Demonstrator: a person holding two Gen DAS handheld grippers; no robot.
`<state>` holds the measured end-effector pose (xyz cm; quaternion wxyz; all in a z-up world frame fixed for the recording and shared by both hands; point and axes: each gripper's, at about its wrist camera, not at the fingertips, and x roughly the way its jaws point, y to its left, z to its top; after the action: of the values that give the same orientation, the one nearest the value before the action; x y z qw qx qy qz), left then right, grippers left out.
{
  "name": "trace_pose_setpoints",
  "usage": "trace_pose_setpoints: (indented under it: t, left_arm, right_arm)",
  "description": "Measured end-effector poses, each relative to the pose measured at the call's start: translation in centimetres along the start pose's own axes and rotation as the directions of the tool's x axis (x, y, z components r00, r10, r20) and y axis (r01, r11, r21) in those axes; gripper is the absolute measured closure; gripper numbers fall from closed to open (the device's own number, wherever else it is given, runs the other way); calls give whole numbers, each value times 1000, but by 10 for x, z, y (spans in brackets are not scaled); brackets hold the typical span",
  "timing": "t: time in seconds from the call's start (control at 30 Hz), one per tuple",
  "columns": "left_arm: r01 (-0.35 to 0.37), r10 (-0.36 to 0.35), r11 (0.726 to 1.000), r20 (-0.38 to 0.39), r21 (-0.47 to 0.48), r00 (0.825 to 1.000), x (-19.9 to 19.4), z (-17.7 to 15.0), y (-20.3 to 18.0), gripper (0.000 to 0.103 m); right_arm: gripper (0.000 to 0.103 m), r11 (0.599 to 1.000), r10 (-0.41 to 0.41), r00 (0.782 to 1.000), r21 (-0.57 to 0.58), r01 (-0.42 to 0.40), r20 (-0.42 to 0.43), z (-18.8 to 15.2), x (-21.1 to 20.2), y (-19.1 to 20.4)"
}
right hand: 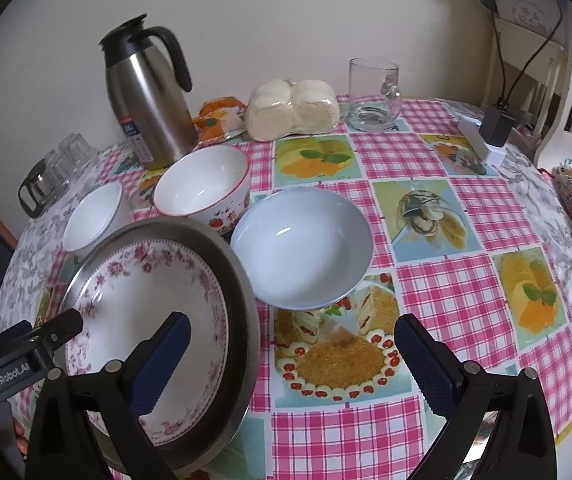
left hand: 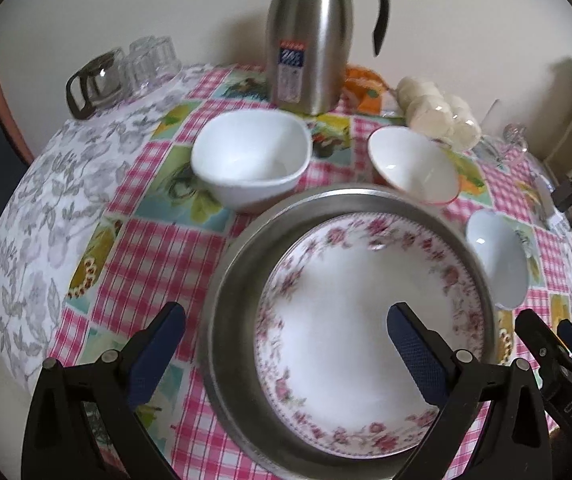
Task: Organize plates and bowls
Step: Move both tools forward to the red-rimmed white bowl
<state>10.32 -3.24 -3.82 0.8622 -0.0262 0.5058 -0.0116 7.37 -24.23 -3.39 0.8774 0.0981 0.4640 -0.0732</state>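
Observation:
A floral plate (left hand: 349,320) lies inside a wider steel plate (left hand: 230,280) on the checked tablecloth. My left gripper (left hand: 287,320) is open and straddles the steel plate's left rim, one finger over the cloth and the other over the floral plate. My right gripper (right hand: 293,322) is open too, astride the steel plate's (right hand: 242,280) right rim beside the floral plate (right hand: 138,320). A pale blue bowl (right hand: 301,248), a red-rimmed bowl (right hand: 202,184) and a white squarish bowl (left hand: 250,160) stand behind. Nothing is held.
A steel thermos jug (left hand: 309,40) stands at the back, with glass tumblers (left hand: 154,60) and a glass pot (left hand: 94,80) at the back left. A bag of buns (right hand: 291,110), a glass mug (right hand: 373,96) and a plugged-in adapter (right hand: 493,128) line the far side.

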Motion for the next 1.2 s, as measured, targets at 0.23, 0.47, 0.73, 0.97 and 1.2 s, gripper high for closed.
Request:
trace_pose_setpoints:
  t: [0.23,0.47,0.73,0.97,1.2]
  left_arm:
    - [60,-60,998,81,-3,995,-4,17,-2,2]
    - [85,-77,995,167,-45,983,-6,43,9,2]
    - [137,-129,990,186,-33,974,11,75,3,2]
    - [173,-177,984,164,38,970,24,98,-20,2]
    - [181,-187,981,90,75,978,52,114,-40,2]
  right_arm:
    - [0,999,-28,999,21,27,25,18,-1,1]
    - [0,999,-26,996,32,24,80,39,-2,5]
    - [0,998,-61,989,-22,64,138,68,5,16]
    - [0,1000,-21,993,-17,23,117,87,29,22]
    - [0,999,-52,996,-6,53,79,101,54,18]
